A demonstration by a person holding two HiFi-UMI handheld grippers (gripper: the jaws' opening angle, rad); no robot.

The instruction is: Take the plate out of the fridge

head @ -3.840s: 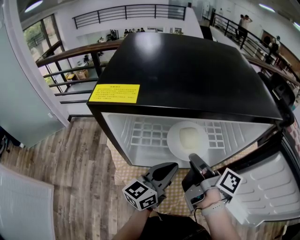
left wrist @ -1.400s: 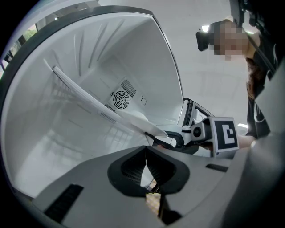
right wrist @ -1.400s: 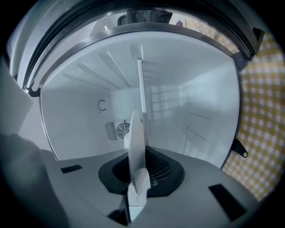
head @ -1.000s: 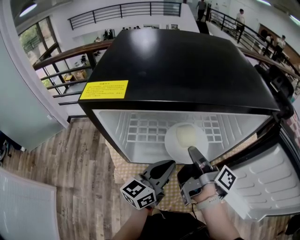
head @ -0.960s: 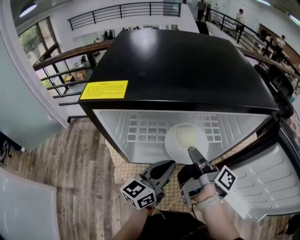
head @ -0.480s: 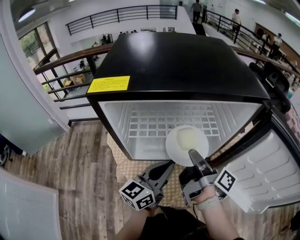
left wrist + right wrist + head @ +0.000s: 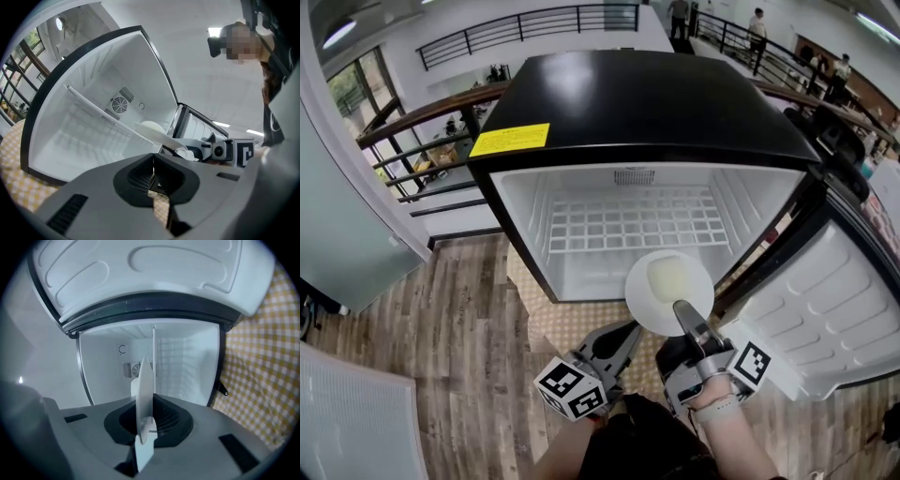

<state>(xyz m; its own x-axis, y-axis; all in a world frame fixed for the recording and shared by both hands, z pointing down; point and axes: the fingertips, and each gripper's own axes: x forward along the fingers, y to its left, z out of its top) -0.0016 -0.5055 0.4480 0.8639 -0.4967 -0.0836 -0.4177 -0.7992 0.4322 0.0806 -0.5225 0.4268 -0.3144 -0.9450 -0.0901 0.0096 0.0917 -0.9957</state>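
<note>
Left gripper [image 7: 625,331] clenched, nothing held, low in front of fridge [image 7: 647,103]. Plate [image 7: 668,286] located at fridge mouth, partly past front edge, near rim pinched by right gripper [image 7: 682,307]. Judged stiff, smooth, breakable, light; tilt-prone in rim pinch, deeper rim hold advised.

The white plate [image 7: 668,281] lies level, near rim pinched between the fingers [image 7: 690,321] of the right gripper [image 7: 681,306]; beyond them the black fridge [image 7: 647,103] stands open.

The grey left gripper [image 7: 625,332] and right gripper [image 7: 682,309] each carry black-and-white marker cubes [image 7: 572,389].
</note>
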